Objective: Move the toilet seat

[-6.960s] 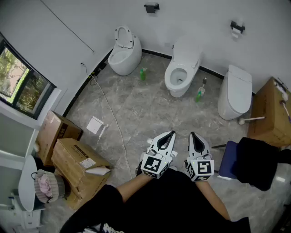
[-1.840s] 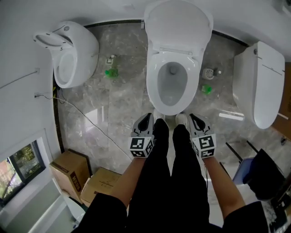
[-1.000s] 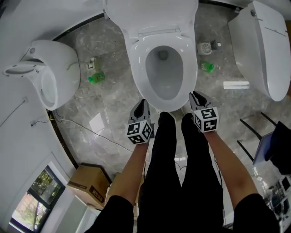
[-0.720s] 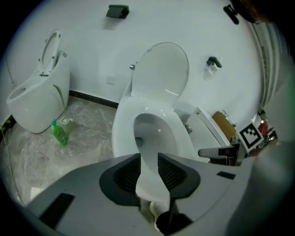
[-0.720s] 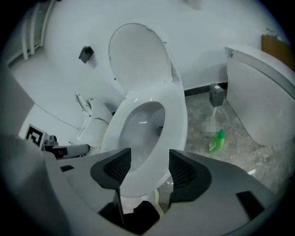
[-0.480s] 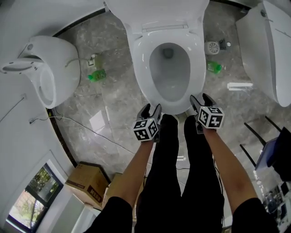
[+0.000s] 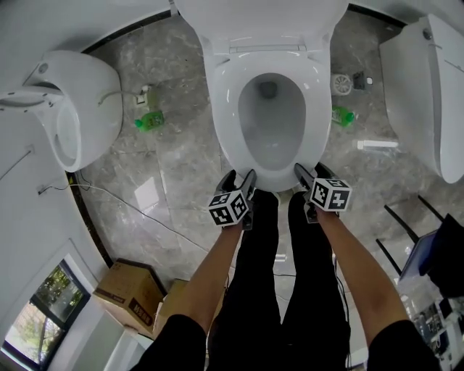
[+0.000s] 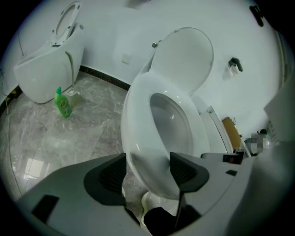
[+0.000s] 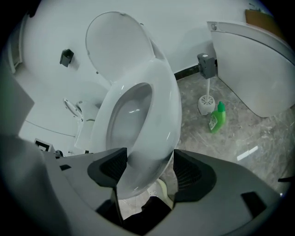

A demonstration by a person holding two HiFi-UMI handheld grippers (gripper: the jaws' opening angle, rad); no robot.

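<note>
Toilet seat (image 7: pixel 226 101) is seen lying flat on the bowl (image 7: pixel 272 127), with the lid (image 7: pixel 261 18) raised behind it. Left gripper (image 7: pixel 239 177) and right gripper (image 7: pixel 312 171) are set at the bowl's front edge, one on each side of its nose. Both pairs of jaws have just been opened wide. The seat's front rim is straddled by each pair but not yet pinched. The paired placement is judged to be preparation for an even, two-sided lift.
</note>
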